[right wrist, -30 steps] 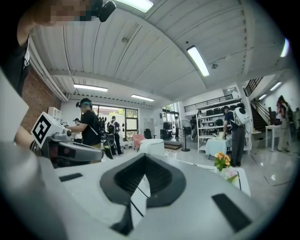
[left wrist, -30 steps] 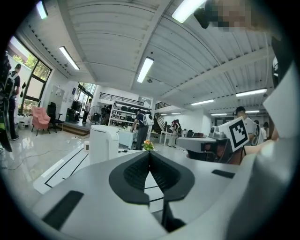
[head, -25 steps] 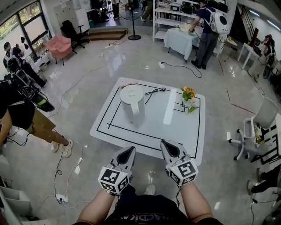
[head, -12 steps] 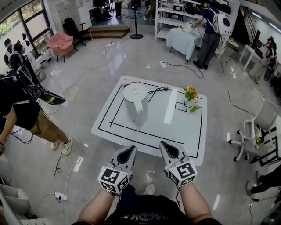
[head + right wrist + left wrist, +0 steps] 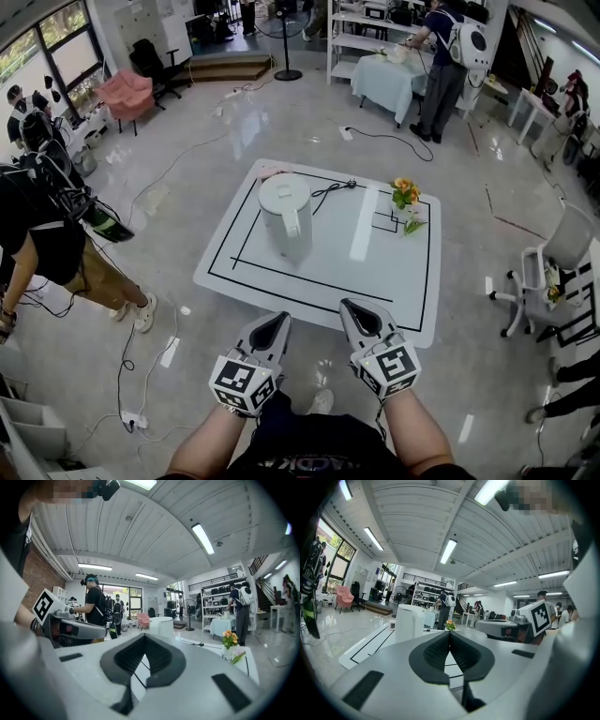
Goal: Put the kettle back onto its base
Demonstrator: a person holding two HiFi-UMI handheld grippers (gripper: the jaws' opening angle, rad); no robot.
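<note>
A white kettle (image 5: 284,217) with its handle toward me stands on the left half of the low white table (image 5: 281,286); no base can be made out under or beside it. A black cord with a plug (image 5: 333,192) lies just right of it. My left gripper (image 5: 274,322) and right gripper (image 5: 357,310) hover side by side before the table's near edge, both shut and empty, well short of the kettle. The left gripper view shows its closed jaws (image 5: 450,633) with the kettle (image 5: 410,620) beyond; the right gripper view shows its closed jaws (image 5: 145,637) and the kettle (image 5: 161,625).
A small vase of orange flowers (image 5: 405,202) stands at the table's back right, near a taped black square (image 5: 384,223). A person (image 5: 42,234) stands at the left, cables (image 5: 127,375) trail on the floor, and a white chair (image 5: 553,272) stands at the right.
Both grippers have kept their place and stayed shut. The head view has drifted slightly, and the person at the left has shifted.
</note>
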